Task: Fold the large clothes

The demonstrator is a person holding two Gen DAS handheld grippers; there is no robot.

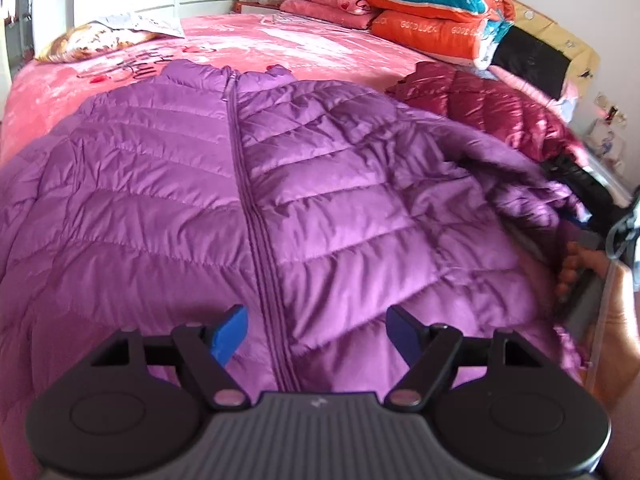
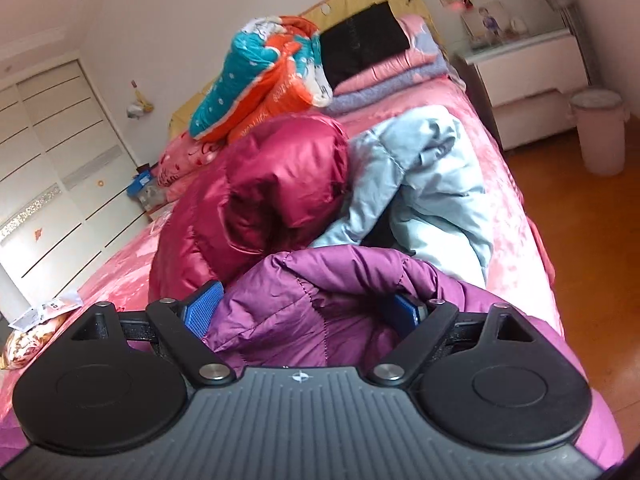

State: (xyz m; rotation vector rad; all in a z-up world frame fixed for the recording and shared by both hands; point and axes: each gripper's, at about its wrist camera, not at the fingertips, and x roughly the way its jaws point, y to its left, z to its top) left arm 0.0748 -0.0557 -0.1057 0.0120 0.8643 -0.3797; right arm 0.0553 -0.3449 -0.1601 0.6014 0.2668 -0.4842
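A purple quilted puffer jacket [image 1: 248, 184] lies front-up on the pink bed, zipper shut, collar at the far end. My left gripper [image 1: 318, 330] is open and empty, just above the jacket's hem near the zipper. My right gripper [image 2: 306, 308] has its blue pads wide apart around a bunched fold of the jacket's right sleeve [image 2: 320, 288]; the pads are not pressed shut on it. In the left wrist view the sleeve [image 1: 520, 184] is lifted and folded inward at the right edge, beside the person's hand [image 1: 576, 268].
A dark red puffer jacket [image 2: 260, 196] and a light blue jacket [image 2: 424, 184] lie piled on the bed [image 1: 280, 48] to the right. Folded quilts [image 1: 436, 8] and pillows stack at the headboard. A nightstand [image 2: 528, 76] and bin [image 2: 600, 132] stand right of the bed.
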